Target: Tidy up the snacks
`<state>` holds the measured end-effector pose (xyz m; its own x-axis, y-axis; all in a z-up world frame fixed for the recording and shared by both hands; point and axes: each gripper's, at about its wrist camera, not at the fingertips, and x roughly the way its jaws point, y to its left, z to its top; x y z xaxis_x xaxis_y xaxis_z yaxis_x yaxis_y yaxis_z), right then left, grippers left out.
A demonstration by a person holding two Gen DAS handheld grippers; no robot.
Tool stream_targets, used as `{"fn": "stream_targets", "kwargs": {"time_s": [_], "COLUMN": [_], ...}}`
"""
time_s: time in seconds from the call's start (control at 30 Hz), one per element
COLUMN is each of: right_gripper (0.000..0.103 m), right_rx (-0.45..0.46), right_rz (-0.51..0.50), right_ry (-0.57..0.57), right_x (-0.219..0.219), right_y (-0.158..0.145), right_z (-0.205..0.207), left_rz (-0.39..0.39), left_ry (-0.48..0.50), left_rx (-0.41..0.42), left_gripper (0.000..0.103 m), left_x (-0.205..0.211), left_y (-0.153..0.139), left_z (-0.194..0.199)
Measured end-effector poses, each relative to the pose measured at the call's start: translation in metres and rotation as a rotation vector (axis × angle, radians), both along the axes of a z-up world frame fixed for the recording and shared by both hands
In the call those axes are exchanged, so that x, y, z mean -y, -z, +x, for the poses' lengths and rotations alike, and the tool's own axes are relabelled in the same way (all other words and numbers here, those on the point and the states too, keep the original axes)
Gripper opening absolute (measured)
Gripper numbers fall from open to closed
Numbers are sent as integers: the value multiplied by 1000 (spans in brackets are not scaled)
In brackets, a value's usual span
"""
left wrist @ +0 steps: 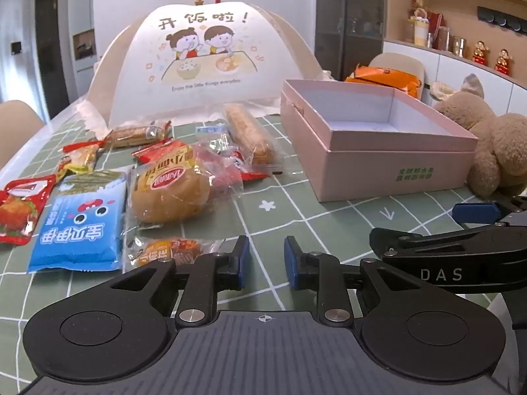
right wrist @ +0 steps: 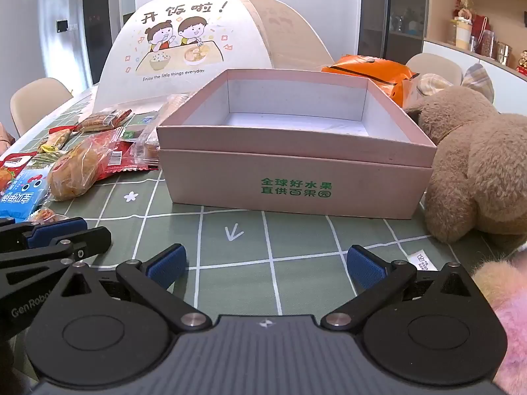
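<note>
Snacks (left wrist: 138, 181) lie in a loose pile on a green checked tablecloth (left wrist: 296, 230), ahead and to the left of the left gripper (left wrist: 265, 260). A pink box (right wrist: 296, 177) stands open and empty to the right of the pile, directly ahead of the right gripper (right wrist: 265, 266).

The left gripper hovers low over the cloth with its jaws parted only a little and nothing between them. The right gripper's jaws are spread wide, also holding nothing. The two tools sit side by side, near each other.

The left gripper is the nearer one to the snacks. A small orange packet (left wrist: 171, 251) lies just beside its left finger, and a blue packet (left wrist: 79, 227) and a wrapped bun (left wrist: 171, 194) lie just beyond. The blue packet's long axis runs away from the camera; the bun lies crosswise.

Bare cloth separates the pile from the box, giving room to carry items across to the right. The box wall rises above the table, so a snack would need lifting over its rim. A plush bear (right wrist: 477, 164) presses against the box's right side, and a domed food cover (left wrist: 197, 59) stands behind the pile.
</note>
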<state>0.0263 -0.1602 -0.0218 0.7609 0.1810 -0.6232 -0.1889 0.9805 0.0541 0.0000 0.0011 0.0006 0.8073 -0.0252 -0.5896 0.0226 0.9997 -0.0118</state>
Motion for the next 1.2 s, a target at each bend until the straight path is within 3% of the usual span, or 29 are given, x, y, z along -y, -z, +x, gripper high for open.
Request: {"fn": "stream_targets", "kwargs": {"time_s": [1.2], "right_gripper": [103], "right_rx": [0], "right_rz": [0], "right_ry": [0], "right_x": [0], "right_y": [0], "right_z": [0], "left_rz": [18], "left_ry": [0], "left_rx": [-1], "left_gripper": [28], "left_x": [2], "left_y": [0], "left_z": [0]}}
